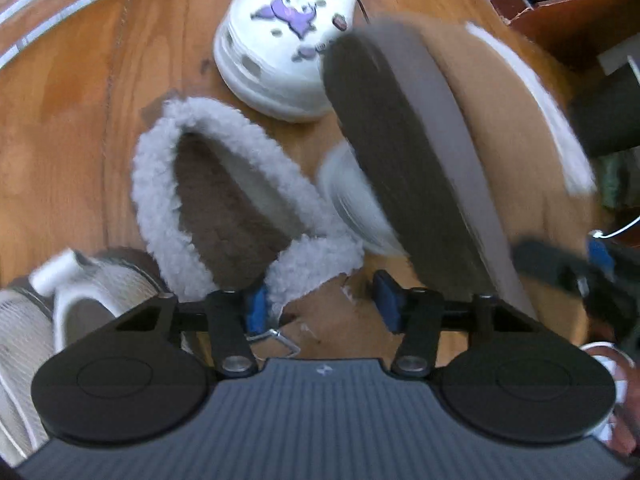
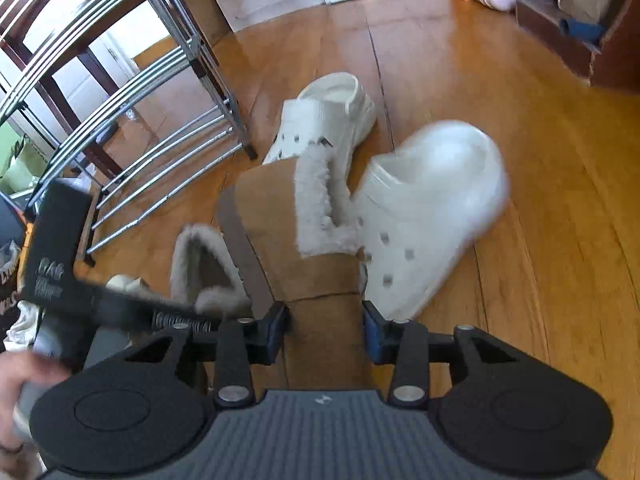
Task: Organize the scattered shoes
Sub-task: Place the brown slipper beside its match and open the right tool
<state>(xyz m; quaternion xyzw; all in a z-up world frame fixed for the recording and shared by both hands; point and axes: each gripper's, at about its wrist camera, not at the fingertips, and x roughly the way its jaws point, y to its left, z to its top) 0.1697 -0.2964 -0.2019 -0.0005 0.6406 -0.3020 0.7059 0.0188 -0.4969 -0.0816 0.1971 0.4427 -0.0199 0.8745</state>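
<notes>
right gripper clamped on the heel of a tan fleece-lined slipper, held off the wooden floor, sole turned left, long axis running away from the jaws toward the metal shoe rack. left gripper parted around the heel of the matching slipper on the floor, one pad touching fleece, not yet pinched; long axis straight ahead. white clogs beyond, probably waiting their turn.
</notes>
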